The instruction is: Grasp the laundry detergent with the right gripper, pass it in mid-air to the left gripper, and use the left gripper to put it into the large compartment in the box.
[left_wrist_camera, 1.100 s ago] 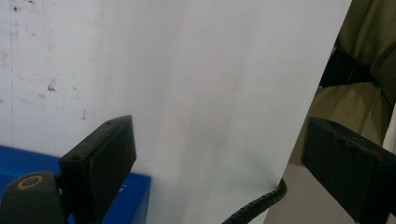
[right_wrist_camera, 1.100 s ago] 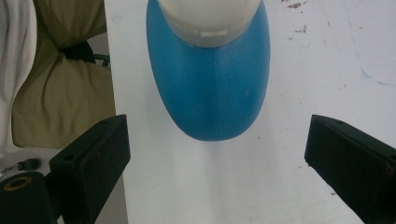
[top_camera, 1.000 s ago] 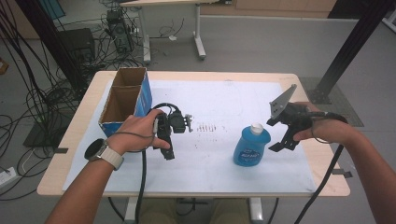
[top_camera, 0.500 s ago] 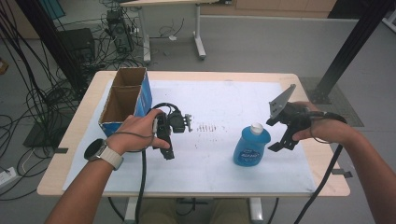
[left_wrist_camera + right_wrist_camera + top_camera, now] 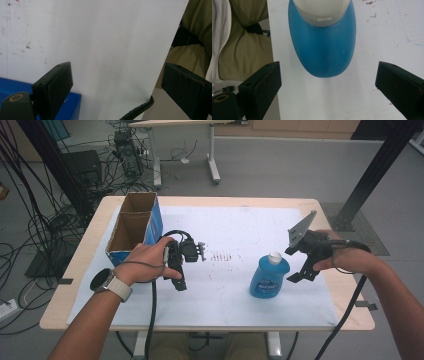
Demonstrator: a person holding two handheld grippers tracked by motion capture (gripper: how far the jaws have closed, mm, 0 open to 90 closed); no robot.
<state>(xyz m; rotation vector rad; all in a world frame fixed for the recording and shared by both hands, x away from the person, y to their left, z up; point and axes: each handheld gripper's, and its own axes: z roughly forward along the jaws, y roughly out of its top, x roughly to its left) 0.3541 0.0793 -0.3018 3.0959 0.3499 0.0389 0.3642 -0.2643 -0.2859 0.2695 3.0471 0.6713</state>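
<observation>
High view: at the bottom of the frame the person's two forearms are seen coming in, a watch point(image 5: 106, 283) worn on the left wrist. Left of centre, the left claw point(image 5: 181, 270) is held low over the white sheet point(image 5: 235, 227) that covers the table point(image 5: 320, 207); its jaws are set wide with nothing between them, as the left gripper view confirms, where bare paper lies between the two black jaws and a blue edge of the box shows at the lower left. Right of centre, the blue bottle point(image 5: 269, 276) with its white cap point(image 5: 274, 256) is stood upright on the sheet, and the right claw point(image 5: 306, 265) is held just beside it at its right, jaws spread wide and not yet on it. In the right gripper view the blue bottle point(image 5: 323, 47) is seen in the upper middle of the frame, ahead of the jaws and roughly centred between them, untouched.

The step in hand is judged to be the grasp of the bottle. It would be done well if the claw were carried forward until the body sits squarely between the jaws, gripped below the cap, and closed gently so the bottle is not tipped.

Farther up, at the upper left of the sheet, the open cardboard box point(image 5: 131, 227) with its two compartments is stood, well apart from the bottle.
</observation>
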